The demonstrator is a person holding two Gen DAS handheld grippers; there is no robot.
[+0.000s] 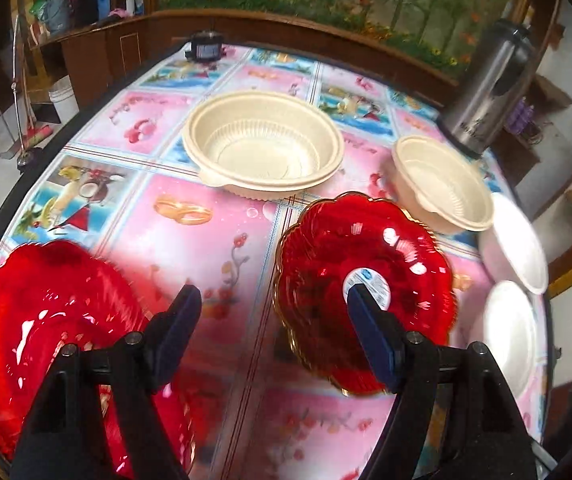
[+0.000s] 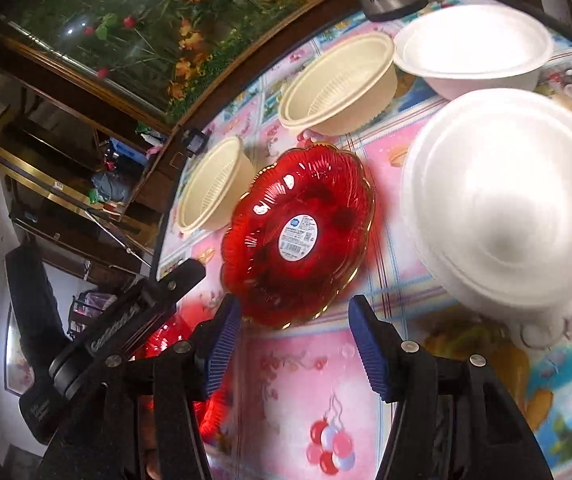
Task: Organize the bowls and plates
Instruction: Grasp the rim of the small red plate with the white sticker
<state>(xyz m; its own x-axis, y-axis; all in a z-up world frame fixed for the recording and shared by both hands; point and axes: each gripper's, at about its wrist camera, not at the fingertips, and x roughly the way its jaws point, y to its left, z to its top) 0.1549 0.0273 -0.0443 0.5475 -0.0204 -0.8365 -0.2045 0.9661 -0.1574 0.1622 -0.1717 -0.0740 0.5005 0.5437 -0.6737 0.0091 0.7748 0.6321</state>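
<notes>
A red scalloped plate (image 1: 366, 280) with a white label lies mid-table; it also shows in the right wrist view (image 2: 302, 228). A second red plate (image 1: 53, 320) lies at the near left, partly under my left gripper's left finger. A large cream bowl (image 1: 263, 144) and a smaller cream bowl (image 1: 442, 184) stand farther back. Two white foam bowls (image 2: 506, 196) (image 2: 474, 44) sit at the right. My left gripper (image 1: 273, 304) is open and empty above the table between the red plates. My right gripper (image 2: 296, 312) is open and empty, just short of the labelled plate's near rim.
A steel thermos (image 1: 490, 84) stands at the table's far right corner. A small dark object (image 1: 204, 46) sits at the far edge. The table (image 1: 189, 248) has a pink patterned cloth. The left gripper's body (image 2: 125, 320) shows at the left of the right wrist view.
</notes>
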